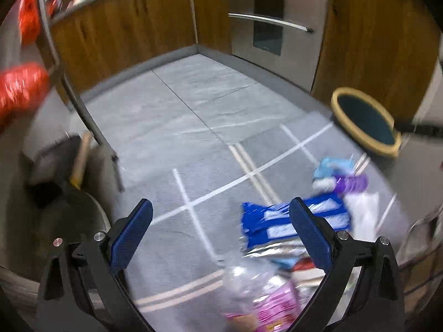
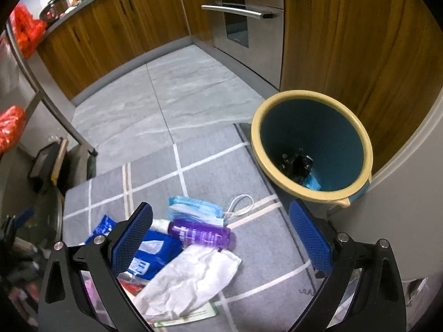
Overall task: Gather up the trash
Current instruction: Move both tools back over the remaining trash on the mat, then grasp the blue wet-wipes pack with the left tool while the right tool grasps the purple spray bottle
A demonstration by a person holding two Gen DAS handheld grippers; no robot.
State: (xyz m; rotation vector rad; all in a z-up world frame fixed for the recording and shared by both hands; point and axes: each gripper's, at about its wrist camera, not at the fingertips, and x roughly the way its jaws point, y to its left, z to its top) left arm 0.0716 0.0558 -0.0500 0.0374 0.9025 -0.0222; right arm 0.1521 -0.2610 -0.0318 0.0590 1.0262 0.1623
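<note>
Closest to the right gripper [image 2: 221,229], whose jaws stand spread wide and hold nothing, lies a crumpled white paper bag [image 2: 191,279] on the grey rug with pale grid lines [image 2: 277,262]. It sits at the front of a loose heap, so it is the easiest piece to reach from this angle. Under its lower edge a flat green-edged leaflet [image 2: 193,316] peeks out. Just behind the bag, a purple plastic bottle with a white cap [image 2: 199,235] lies on its side, touching a blue foil snack wrapper [image 2: 155,251] on one side and a light blue disposable face mask [image 2: 193,207] behind it, the mask's white ear loop trailing toward the bin.

The left gripper [image 1: 221,227] also has its jaws spread and empty. It hangs over the other end of the same heap, where a pink printed wrapper [image 1: 277,307] and crinkled clear plastic [image 1: 243,276] lie nearest, though this view is blurred.

Further off, the round blue bin with a cream rim [image 2: 313,149] stands at the rug's edge against the wooden cabinet [image 2: 360,41], its mouth open upward and near the heap, so each piece needs only a short carry. Some dark crumpled waste already lies at its bottom. Most of the trash is not yet collected, I judge.
</note>
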